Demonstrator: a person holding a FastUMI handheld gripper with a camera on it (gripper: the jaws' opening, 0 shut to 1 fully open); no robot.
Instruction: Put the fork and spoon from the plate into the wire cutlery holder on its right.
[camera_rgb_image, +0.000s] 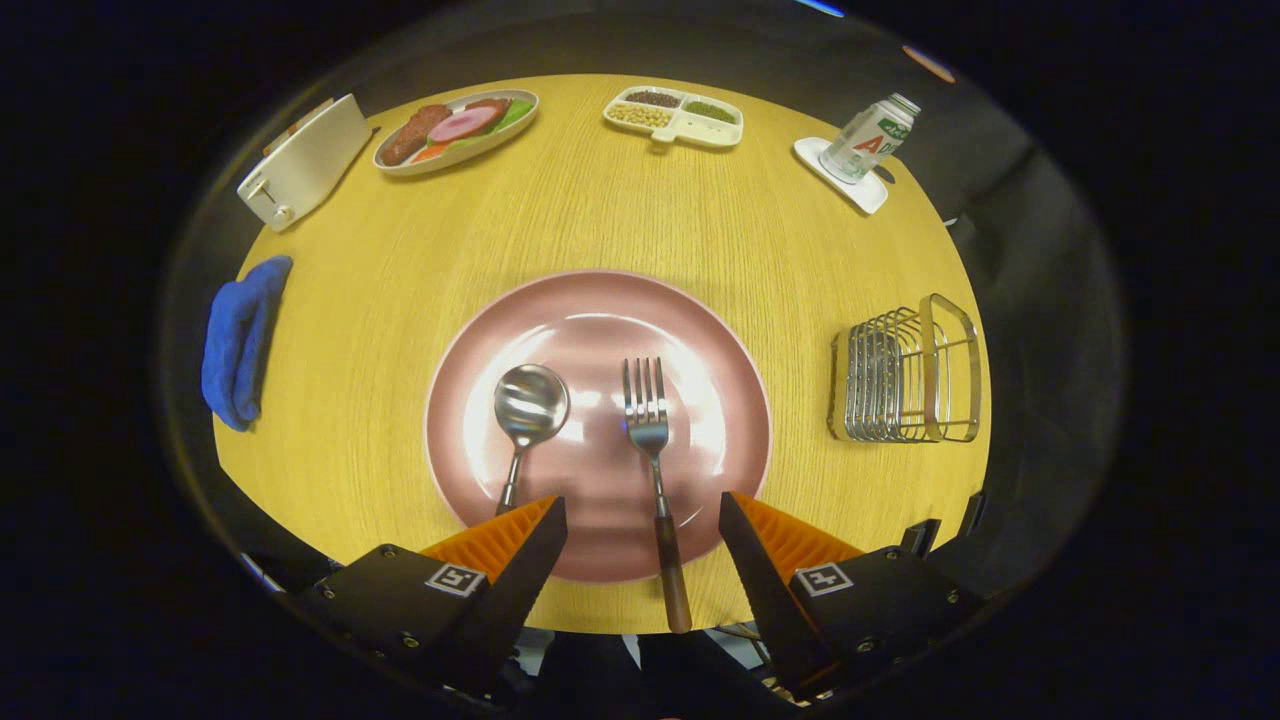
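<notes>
The tongs (643, 520) stand wide apart and hold nothing, poised over the near rim of the pink plate (700, 320). The fork (650, 425) lies between the 2 fingers, tines toward 12 o'clock, its dark wooden handle (674, 580) running off the plate rim toward 6 o'clock and over the table (400, 280) edge. The spoon (528, 405) lies at about 10 o'clock from the tongs, bowl up the plate, its stem passing under the left finger (500, 535). The wire holder (905, 380) sits at 3 o'clock from the plate, well apart from it.

The likely troubles, judged from this layout:
- The plate is glossy, so a fork pinched off-centre could skate or twist out of the grip.
- The left finger sits right over the spoon's stem; closing or lowering carelessly could nudge the spoon or trap it along with the fork.
- The fork handle overhangs the near edge, so a push toward 6 o'clock could tip it off the table.
- The holder is light wire (and stands close to the table's 3 o'clock edge); a hard entry could shove it off.

Open room is good: bare wood lies between plate and holder, and the blue cloth (240, 345) at 9 o'clock, the toaster (300, 160), food dishes (455, 130) and bottle (872, 140) stand far beyond.
</notes>
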